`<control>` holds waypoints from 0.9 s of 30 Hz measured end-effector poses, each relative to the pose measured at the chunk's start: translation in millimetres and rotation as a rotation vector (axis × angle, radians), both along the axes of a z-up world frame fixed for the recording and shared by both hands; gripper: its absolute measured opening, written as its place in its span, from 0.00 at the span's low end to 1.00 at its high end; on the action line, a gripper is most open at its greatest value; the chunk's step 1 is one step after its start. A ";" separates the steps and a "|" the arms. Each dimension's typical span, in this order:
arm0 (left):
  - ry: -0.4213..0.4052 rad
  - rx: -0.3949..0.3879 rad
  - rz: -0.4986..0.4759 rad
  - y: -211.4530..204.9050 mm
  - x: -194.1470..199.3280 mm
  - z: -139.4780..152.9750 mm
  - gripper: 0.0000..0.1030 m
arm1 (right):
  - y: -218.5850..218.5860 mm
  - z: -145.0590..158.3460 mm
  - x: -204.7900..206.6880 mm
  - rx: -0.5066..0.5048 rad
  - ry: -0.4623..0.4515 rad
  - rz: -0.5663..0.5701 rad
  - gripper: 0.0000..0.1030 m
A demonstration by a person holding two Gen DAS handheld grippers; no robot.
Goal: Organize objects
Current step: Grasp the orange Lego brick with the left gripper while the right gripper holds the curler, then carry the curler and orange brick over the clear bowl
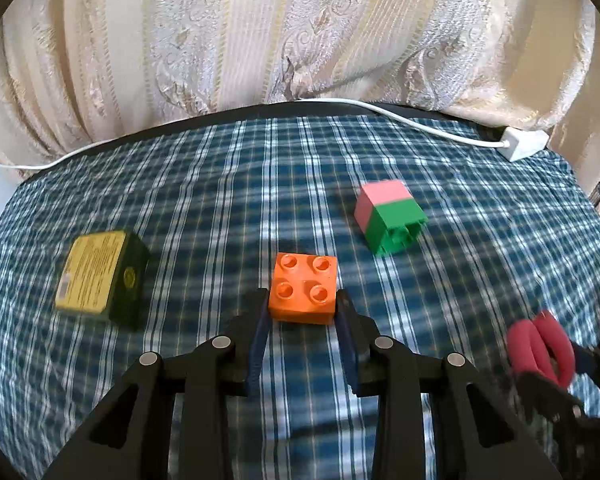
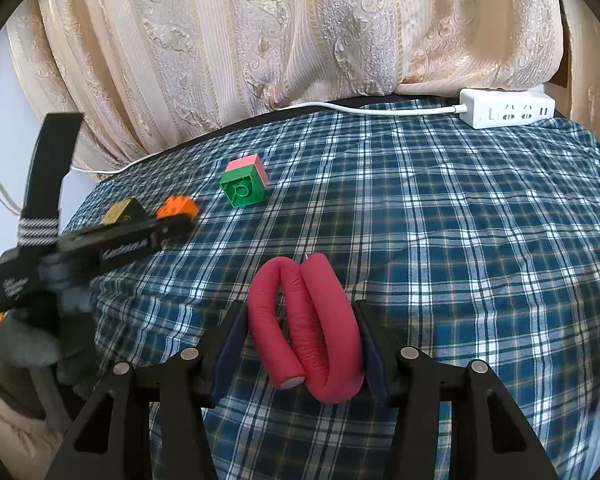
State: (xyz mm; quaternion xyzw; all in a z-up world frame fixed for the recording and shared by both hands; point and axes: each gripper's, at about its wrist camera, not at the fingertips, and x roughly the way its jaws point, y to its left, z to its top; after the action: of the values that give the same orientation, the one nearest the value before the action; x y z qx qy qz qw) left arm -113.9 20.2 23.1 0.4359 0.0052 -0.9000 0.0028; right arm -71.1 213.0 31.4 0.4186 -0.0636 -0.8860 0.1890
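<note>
Surface is wearing a blue plaid cloth [image 1: 204, 200], cream patterned curtain [image 1: 260, 32] hanging behind it.

Far left: yellow-and-black box [image 1: 100, 276] is lying flat on the cloth, well apart from the rest.

Centre: left tool [image 1: 302, 306] is gripping the orange brick [image 1: 303, 288], studs up, both blue pads pressing its side faces. Can't tell whether the brick is resting on the cloth or hanging just above it.

Right of that, further back: pink-and-green brick stack [image 1: 389, 216] is lying tipped on its side, green hollow underside facing the cameras. Nothing is touching it.

Right: right tool [image 2: 302, 340] is pinching the red foam roller [image 2: 306, 324], which is sitting folded into loops between the pads, jaws partly closed around it. Left wrist view is catching the same roller at its lower right edge.

Back right: white power strip [image 2: 508, 108] is sitting at the cloth's far edge, its white cable [image 2: 380, 110] running left along the curtain.
</note>
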 end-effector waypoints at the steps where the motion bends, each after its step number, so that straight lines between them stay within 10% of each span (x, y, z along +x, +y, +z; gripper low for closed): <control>1: 0.001 0.002 -0.002 0.8 4.7 1.4 0.32 | -0.1 0.6 0.1 0.000 0.001 0.000 0.54; 27: 0.040 0.022 -0.135 46.2 66.2 26.6 0.32 | 44.6 30.6 42.2 -0.120 0.078 -0.133 0.54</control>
State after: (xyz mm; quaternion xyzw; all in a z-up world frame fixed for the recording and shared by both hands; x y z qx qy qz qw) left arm -47.8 66.4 49.8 0.4173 -0.0143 -0.9065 -0.0628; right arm -28.9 257.6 61.9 0.3666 -0.1370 -0.9068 0.1567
